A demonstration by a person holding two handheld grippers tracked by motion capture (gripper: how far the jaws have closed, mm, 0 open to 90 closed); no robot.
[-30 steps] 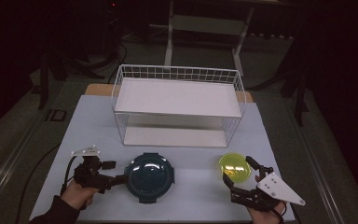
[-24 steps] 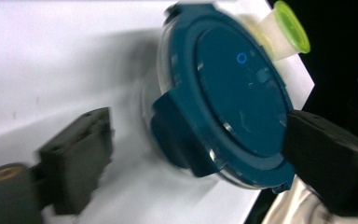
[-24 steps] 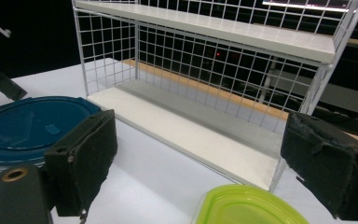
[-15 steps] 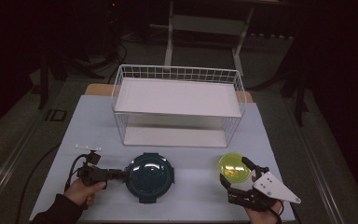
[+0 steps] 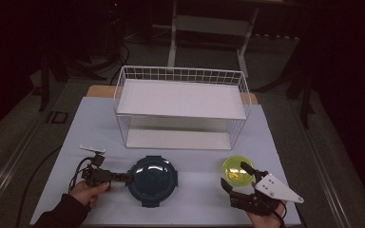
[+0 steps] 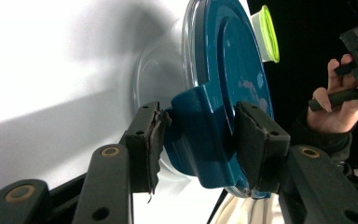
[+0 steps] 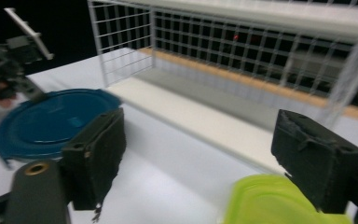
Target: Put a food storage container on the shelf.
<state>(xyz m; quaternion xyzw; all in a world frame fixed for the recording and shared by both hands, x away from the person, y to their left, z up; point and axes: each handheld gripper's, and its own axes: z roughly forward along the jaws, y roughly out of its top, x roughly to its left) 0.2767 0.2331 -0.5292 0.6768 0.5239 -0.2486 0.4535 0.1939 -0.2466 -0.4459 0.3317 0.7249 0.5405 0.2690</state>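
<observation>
Blue lid (image 5: 152,179) flat on bench (image 5: 195,199), its side tab between left tool (image 5: 122,177) jaws just closing, pads not yet pressing, right tool (image 5: 237,178) released beside yellow-green container (image 5: 236,170)

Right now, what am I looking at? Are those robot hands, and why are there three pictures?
They aren't robot hands. A person holds a hand tool with a claw in each hand. One picture comes from a camera high above the table. The other two come from small cameras riding on each claw, looking along its two black jaws.

On the white table stands a white wire rack with two shelves. In front of it lie a dark blue round lid and a smaller yellow-green lid.

The left claw has just been closing its jaws around a tab on the blue lid's edge. Its pads sit on either side of the tab, and I can't be sure that both pads press on it. The right claw is open, with the yellow-green lid's edge just in front of it, not gripped.
</observation>
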